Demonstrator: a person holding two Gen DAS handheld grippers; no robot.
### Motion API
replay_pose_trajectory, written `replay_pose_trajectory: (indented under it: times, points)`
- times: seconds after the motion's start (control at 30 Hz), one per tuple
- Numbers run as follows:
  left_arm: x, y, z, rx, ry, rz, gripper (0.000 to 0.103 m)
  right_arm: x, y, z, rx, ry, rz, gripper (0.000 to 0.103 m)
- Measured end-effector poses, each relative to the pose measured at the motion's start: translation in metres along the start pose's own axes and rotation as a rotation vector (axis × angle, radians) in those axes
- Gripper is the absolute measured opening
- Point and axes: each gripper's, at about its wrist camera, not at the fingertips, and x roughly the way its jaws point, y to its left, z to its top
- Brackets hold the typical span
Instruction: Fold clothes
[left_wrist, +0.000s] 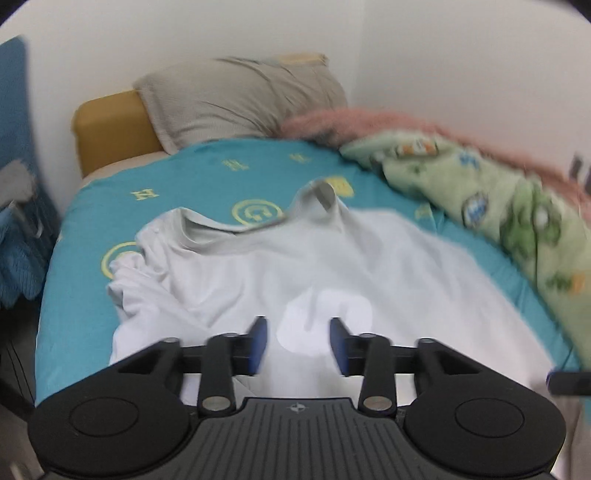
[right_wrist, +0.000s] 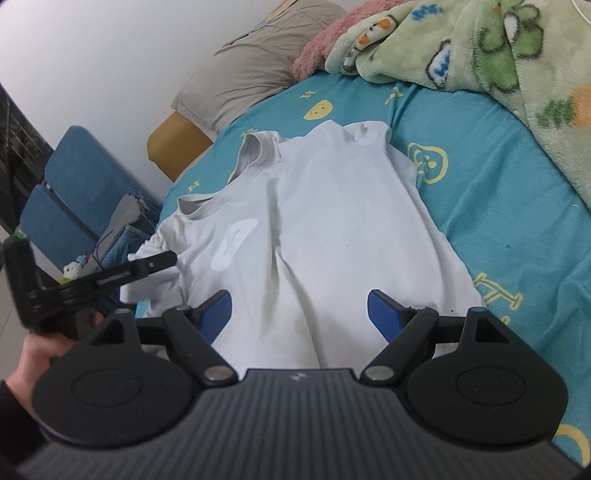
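Note:
A white T-shirt (left_wrist: 280, 266) lies spread on the teal bedsheet (left_wrist: 207, 173), collar toward the pillow, with a pale print on its chest. Its left sleeve is bunched. My left gripper (left_wrist: 298, 345) is open and empty, hovering over the shirt's lower part. In the right wrist view the same shirt (right_wrist: 332, 229) lies flat ahead. My right gripper (right_wrist: 299, 314) is open and empty just above the shirt's hem. The left gripper (right_wrist: 162, 260) shows there at the left, over the bunched sleeve, held by a hand.
A grey pillow (left_wrist: 236, 96) leans on a yellow headboard (left_wrist: 110, 129) at the far end. A green patterned blanket (left_wrist: 498, 199) and pink fleece (left_wrist: 369, 118) lie along the right side by the wall. A blue chair (right_wrist: 74, 192) with clutter stands left of the bed.

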Motion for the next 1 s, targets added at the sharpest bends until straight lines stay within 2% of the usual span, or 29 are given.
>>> replay_pose_trajectory:
  times: [0.2,0.33,0.5,0.67,0.73,0.77,0.8,0.93,1.0]
  points:
    - [-0.019,0.062,-0.016,-0.273,-0.07,0.133,0.05,-0.001,-0.005,0.002,0.038,0.005,0.016,0.082]
    - [-0.019,0.092,-0.027,-0.384,-0.068,0.15,0.055,0.002,-0.006,0.002,0.047,0.016,0.017,0.082]
    - [-0.023,0.1,-0.038,-0.381,-0.083,0.114,0.062,0.006,-0.007,0.0,0.05,0.032,0.008,0.082]
    - [-0.01,0.09,-0.041,-0.319,-0.044,0.076,0.06,0.009,-0.007,-0.003,0.042,0.045,0.0,0.082]
    - [0.0,0.089,-0.038,-0.317,-0.004,0.117,0.034,0.01,-0.007,-0.004,0.039,0.05,-0.001,0.082]
    - [0.002,0.093,-0.034,-0.336,0.008,0.138,0.008,0.01,-0.007,-0.005,0.037,0.052,-0.002,0.082]
    - [0.003,0.101,-0.029,-0.363,0.016,0.155,0.003,0.01,-0.007,-0.007,0.034,0.056,-0.006,0.082]
    - [-0.007,0.138,0.0,-0.46,-0.011,0.231,0.002,0.014,-0.005,-0.011,0.013,0.07,-0.026,0.082]
    - [-0.01,0.162,0.023,-0.465,-0.008,0.303,0.002,0.016,-0.002,-0.013,-0.003,0.073,-0.034,0.082]
